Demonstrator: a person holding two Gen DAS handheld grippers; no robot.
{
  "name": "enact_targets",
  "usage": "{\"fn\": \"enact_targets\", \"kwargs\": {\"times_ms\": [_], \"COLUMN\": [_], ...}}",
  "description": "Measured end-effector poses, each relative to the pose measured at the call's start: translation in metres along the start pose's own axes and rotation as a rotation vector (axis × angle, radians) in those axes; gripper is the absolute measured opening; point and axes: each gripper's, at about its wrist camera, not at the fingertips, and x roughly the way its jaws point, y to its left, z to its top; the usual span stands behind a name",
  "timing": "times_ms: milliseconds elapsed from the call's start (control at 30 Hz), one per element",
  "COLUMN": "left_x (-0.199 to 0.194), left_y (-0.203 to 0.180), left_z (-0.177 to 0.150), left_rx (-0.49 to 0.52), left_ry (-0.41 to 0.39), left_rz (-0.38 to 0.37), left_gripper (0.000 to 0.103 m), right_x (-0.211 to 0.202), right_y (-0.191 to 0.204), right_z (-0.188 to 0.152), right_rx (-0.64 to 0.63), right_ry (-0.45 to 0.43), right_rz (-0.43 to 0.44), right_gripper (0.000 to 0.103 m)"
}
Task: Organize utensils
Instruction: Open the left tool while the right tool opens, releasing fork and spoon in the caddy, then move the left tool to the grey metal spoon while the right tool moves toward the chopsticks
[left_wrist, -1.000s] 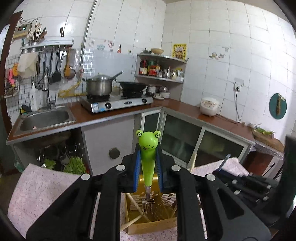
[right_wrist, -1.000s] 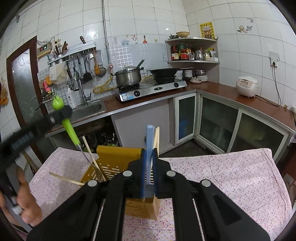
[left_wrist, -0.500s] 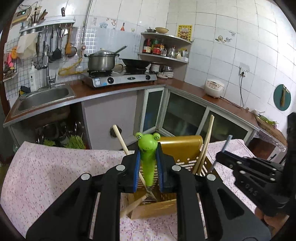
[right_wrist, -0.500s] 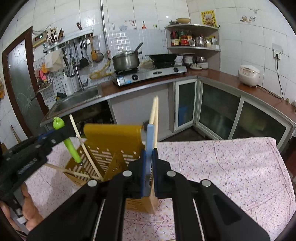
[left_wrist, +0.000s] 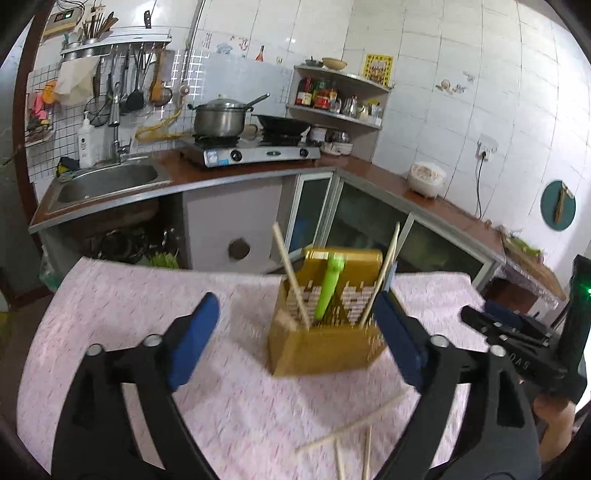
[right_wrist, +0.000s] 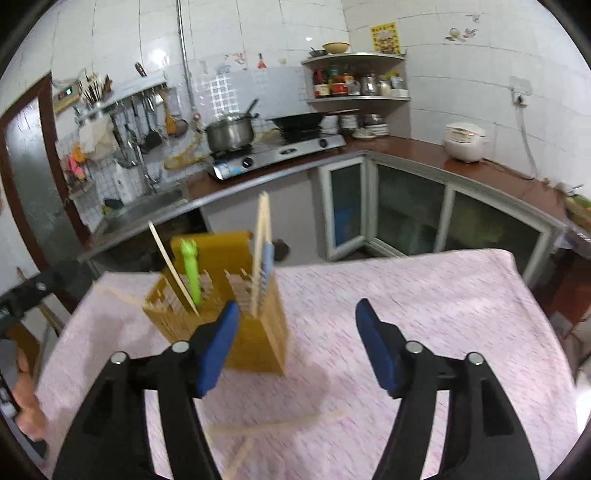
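Observation:
A yellow slotted utensil holder (left_wrist: 325, 332) stands on the pink cloth; it also shows in the right wrist view (right_wrist: 258, 332). The green frog-handled fork (left_wrist: 330, 288) stands in it, also seen in the right wrist view (right_wrist: 191, 273). A blue-handled utensil (right_wrist: 269, 266) and chopsticks (left_wrist: 291, 277) stand in it too. My left gripper (left_wrist: 295, 347) is open and empty just in front of the holder. My right gripper (right_wrist: 297, 347) is open and empty to the holder's right. Loose chopsticks (left_wrist: 354, 432) lie on the cloth, also in the right wrist view (right_wrist: 266, 428).
The table with the pink cloth (left_wrist: 129, 295) fills the foreground. Behind it are a kitchen counter with a sink (left_wrist: 107, 181), a gas stove and pot (left_wrist: 221, 118), a corner shelf and a rice cooker (right_wrist: 465, 142). The right gripper's body (left_wrist: 524, 343) sits at the right.
My left gripper has let go of the frog fork and my right gripper has let go of the blue-handled utensil; both stand in the holder. Both grippers have opened and pulled back.

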Motion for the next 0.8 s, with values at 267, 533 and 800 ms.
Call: {"fn": "enact_targets", "kwargs": {"times_ms": [267, 533, 800], "left_x": [-0.028, -0.032, -0.017], "left_y": [0.007, 0.002, 0.006], "left_z": [-0.069, -0.141, -0.161], "left_rx": [0.006, 0.004, -0.024], "left_ry": [0.166, 0.318, 0.371], "left_rz": [0.036, 0.017, 0.052], "left_gripper": [0.097, 0.097, 0.096], "right_x": [-0.035, -0.036, -0.034], "right_y": [-0.027, -0.052, -0.054], "right_z": [-0.063, -0.125, -0.147], "right_rx": [0.001, 0.026, 0.009], "right_ry": [0.087, 0.181, 0.233], "right_rz": [-0.082, -0.134, -0.141], "right_gripper": [0.082, 0.082, 0.082]}}
